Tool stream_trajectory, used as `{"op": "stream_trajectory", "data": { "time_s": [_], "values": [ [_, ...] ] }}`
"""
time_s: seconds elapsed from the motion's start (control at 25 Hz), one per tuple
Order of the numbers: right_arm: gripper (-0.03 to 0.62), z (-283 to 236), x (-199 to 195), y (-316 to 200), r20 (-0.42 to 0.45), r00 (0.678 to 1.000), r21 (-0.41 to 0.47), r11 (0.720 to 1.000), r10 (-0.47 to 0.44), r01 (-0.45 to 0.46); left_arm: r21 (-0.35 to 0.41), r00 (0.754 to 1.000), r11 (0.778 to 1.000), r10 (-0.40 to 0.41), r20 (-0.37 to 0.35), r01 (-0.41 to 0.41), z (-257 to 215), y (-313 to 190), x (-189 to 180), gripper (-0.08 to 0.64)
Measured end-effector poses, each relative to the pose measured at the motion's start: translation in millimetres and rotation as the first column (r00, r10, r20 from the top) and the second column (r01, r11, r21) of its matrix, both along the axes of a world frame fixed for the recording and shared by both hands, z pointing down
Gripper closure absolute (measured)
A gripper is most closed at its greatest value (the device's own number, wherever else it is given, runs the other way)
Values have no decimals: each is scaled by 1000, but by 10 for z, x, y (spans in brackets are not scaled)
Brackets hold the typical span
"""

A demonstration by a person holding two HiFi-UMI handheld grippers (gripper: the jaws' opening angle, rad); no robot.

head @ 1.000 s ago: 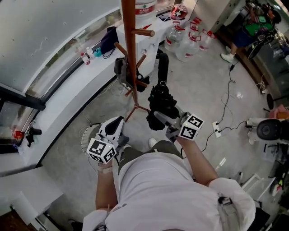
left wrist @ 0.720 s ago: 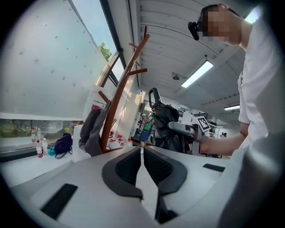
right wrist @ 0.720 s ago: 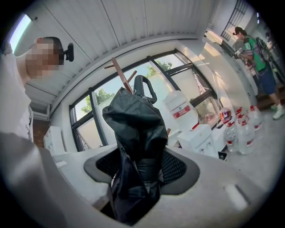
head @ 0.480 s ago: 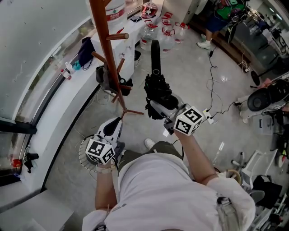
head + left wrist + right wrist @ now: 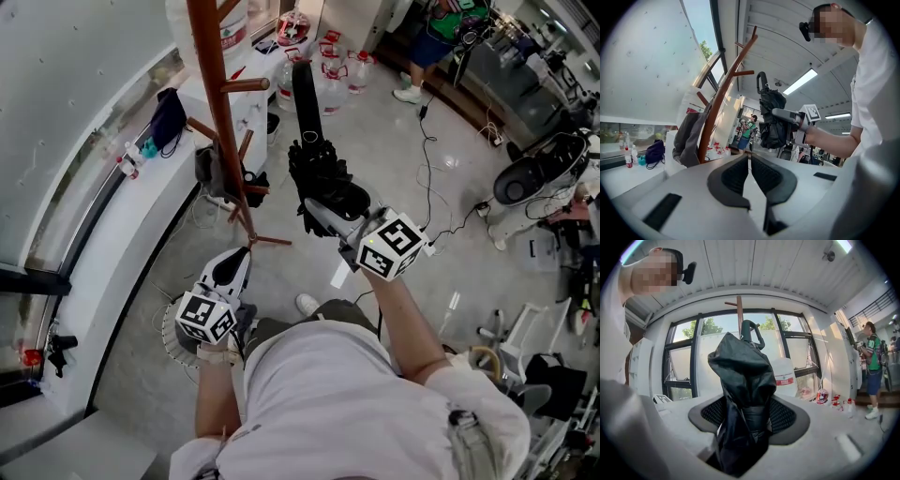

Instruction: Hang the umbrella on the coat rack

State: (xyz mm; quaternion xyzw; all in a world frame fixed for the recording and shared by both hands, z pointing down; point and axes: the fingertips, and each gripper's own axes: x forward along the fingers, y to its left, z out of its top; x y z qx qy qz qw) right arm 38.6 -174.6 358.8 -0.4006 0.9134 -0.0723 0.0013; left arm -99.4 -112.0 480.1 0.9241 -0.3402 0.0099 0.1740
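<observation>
- The room is a workshop with a pale grey floor [image 5: 394,187] and a long window wall on the left, above a white sill [image 5: 122,216].
- A reddish-brown wooden coat rack [image 5: 214,103] stands on the floor beside the sill, with a grey garment [image 5: 689,136] hanging from one of its pegs.
- The black folded umbrella [image 5: 319,178] is held in the air just right of the rack, apart from it. It stands upright with its hooked handle [image 5: 761,79] on top, on no peg.
- The right gripper [image 5: 323,217] is clamped on the umbrella's bunched fabric, which fills the space between its pads [image 5: 785,416].
- The left gripper [image 5: 232,267] sits low near the rack's foot, its jaws brought together with nothing between them.
- Clear water jugs [image 5: 333,66] stand on the floor beyond the umbrella.
- A dark bag [image 5: 169,112] lies on the sill.
- A thin cable [image 5: 427,141] trails across the floor.
</observation>
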Motion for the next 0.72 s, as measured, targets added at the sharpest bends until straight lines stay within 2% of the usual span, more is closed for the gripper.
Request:
{"op": "stream_trajectory", "data": {
  "time_s": [0.72],
  "values": [
    [327,9,-306,-72,-85,996,15,1000,-24,25,-9,998,999,-52,-24,52,69,54,-206,557]
  ]
}}
